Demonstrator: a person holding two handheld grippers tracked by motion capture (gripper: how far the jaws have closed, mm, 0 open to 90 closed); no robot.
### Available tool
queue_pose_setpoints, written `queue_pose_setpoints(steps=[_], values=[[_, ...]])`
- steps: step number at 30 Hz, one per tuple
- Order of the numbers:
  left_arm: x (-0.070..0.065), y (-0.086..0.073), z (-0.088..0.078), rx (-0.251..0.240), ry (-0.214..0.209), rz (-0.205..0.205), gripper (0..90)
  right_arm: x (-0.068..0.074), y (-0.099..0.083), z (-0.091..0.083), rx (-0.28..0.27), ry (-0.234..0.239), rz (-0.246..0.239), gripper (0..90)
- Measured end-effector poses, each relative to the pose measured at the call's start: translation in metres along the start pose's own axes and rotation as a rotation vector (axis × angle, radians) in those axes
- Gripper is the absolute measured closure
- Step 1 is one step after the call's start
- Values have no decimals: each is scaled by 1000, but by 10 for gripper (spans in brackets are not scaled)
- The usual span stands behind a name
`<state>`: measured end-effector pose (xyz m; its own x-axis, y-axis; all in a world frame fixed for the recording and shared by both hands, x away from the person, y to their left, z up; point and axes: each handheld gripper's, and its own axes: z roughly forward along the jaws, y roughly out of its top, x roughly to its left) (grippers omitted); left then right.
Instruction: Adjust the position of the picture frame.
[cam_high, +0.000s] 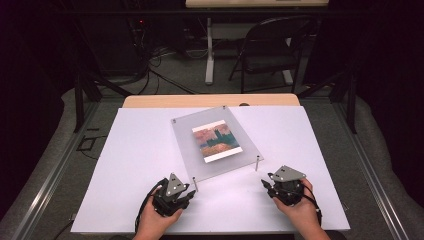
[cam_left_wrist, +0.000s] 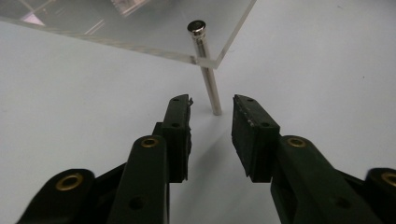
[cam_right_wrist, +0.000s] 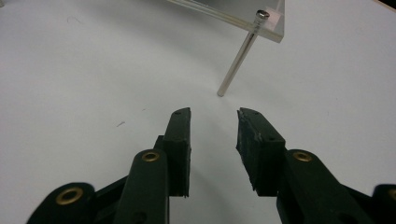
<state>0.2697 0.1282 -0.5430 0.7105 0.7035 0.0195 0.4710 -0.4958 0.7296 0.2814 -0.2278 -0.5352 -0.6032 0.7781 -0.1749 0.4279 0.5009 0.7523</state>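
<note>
A clear glossy acrylic plate (cam_high: 215, 142) stands on shiny metal pins (cam_left_wrist: 208, 79) over a matt white board (cam_high: 135, 170), wood table (cam_high: 210, 101) behind.

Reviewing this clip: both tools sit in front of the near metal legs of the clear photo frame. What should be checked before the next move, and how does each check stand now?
1. Left tool lined up with the near-left leg: ok, the leg stands just ahead of the gap.
2. Left tool gripping that leg: not ok, the pads are apart from it.
3. Right tool lined up with the near-right leg: ok, though the leg is farther ahead.
4. Right tool empty: ok, nothing between its jaws.
5. Clear frame standing on its legs above the white board: ok.
6. Far legs seated: cannot tell.
</note>
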Motion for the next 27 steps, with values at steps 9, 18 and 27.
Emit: queue_pose_setpoints(steps=[9, 18, 27], values=[[-1, 9, 14, 7, -3, -12, 758, -7, 0, -1, -14, -3, 31, 644], [1, 12, 21, 9, 0, -9, 796, -10, 2, 2, -16, -3, 33, 640], [3, 13, 21, 6, -27, -39, 808, -17, 9, 16, -11, 8, 57, 643]])
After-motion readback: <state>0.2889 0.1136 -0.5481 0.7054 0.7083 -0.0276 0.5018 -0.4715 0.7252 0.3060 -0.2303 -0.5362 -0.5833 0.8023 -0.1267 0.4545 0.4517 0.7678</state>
